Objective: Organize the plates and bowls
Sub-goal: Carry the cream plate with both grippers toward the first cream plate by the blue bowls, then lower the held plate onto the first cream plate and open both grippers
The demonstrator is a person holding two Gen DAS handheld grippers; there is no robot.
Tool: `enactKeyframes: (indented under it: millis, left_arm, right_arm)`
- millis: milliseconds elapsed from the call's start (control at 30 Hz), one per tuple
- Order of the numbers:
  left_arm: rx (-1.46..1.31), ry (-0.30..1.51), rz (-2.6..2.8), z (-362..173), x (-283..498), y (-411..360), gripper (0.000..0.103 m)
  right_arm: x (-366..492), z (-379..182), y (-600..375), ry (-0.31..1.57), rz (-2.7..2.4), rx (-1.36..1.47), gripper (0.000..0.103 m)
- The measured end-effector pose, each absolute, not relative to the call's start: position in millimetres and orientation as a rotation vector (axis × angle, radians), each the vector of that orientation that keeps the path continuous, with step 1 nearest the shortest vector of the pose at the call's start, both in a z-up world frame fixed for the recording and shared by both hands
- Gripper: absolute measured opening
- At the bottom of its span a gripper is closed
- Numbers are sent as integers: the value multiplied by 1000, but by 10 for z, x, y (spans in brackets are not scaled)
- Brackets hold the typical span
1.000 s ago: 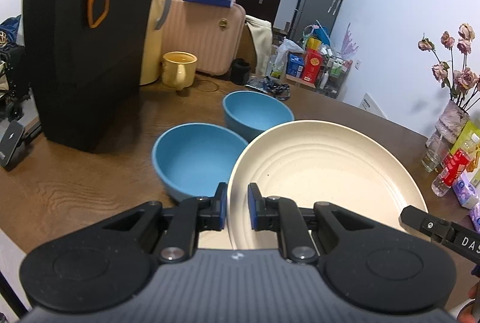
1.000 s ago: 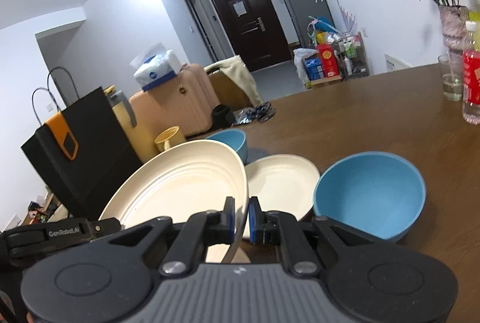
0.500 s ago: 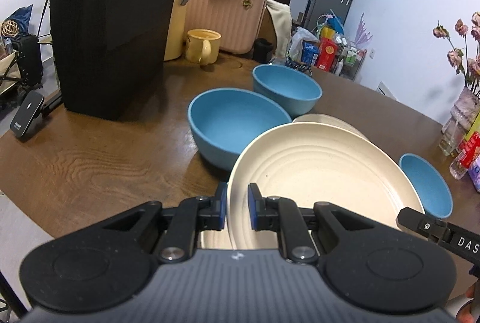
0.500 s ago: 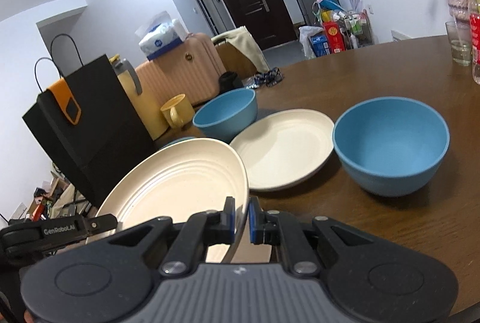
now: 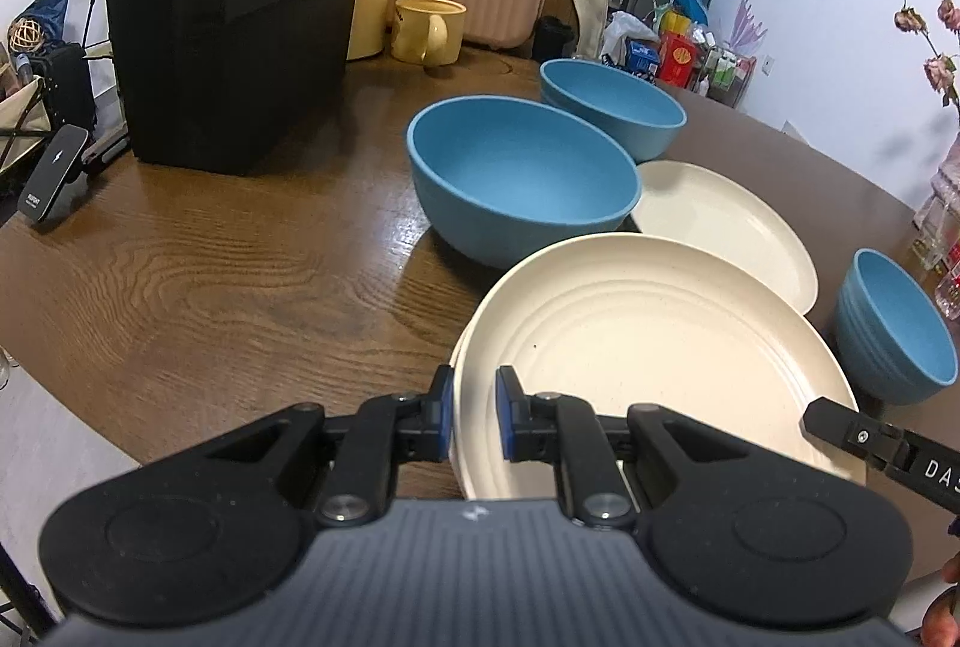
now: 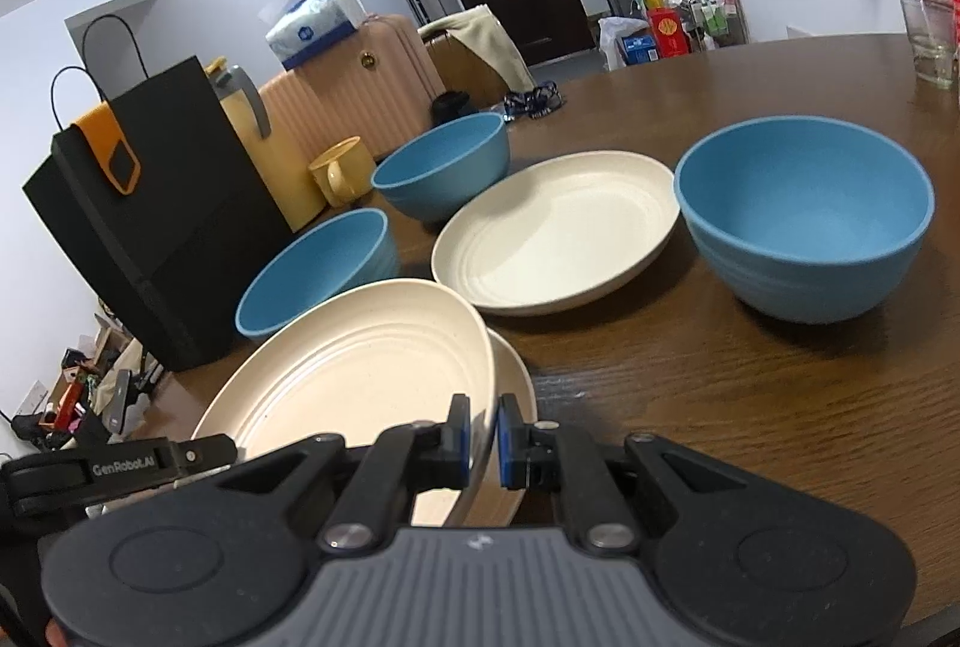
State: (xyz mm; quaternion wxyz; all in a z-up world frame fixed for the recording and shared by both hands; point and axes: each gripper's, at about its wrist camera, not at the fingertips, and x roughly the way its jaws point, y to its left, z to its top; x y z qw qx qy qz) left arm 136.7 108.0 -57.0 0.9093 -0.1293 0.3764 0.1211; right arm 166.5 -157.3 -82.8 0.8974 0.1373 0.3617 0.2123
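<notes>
Both grippers hold one cream plate [image 5: 648, 353] by opposite rims. My left gripper [image 5: 474, 419] is shut on its left rim and my right gripper [image 6: 478, 434] is shut on its right rim. The held plate [image 6: 360, 377] sits low over another cream plate [image 6: 510, 377] under it on the table; whether they touch I cannot tell. A third cream plate [image 6: 552, 233] lies further back. Three blue bowls stand around: one at the left [image 5: 522, 179], one behind it [image 5: 612, 104], one at the right [image 6: 804, 221].
A black paper bag [image 5: 234, 11] stands at the left on the brown wooden table [image 5: 210, 287]. A yellow mug [image 5: 429, 29] and a yellow jug stand behind it. A glass [image 6: 930, 41] and a vase stand at the far right.
Both grippers have lowered the held plate from a tilted, raised pose to nearly flat over the plate lying on the table. The grips have not changed.
</notes>
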Motion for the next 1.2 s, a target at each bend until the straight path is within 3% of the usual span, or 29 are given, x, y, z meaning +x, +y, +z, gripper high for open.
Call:
enactKeyframes:
  millis: [1200]
  left_arm:
    - [-158,778,268,-837,1552,1051,16]
  right_arm:
    - [1858,-1066,-1419,759,431,236,9]
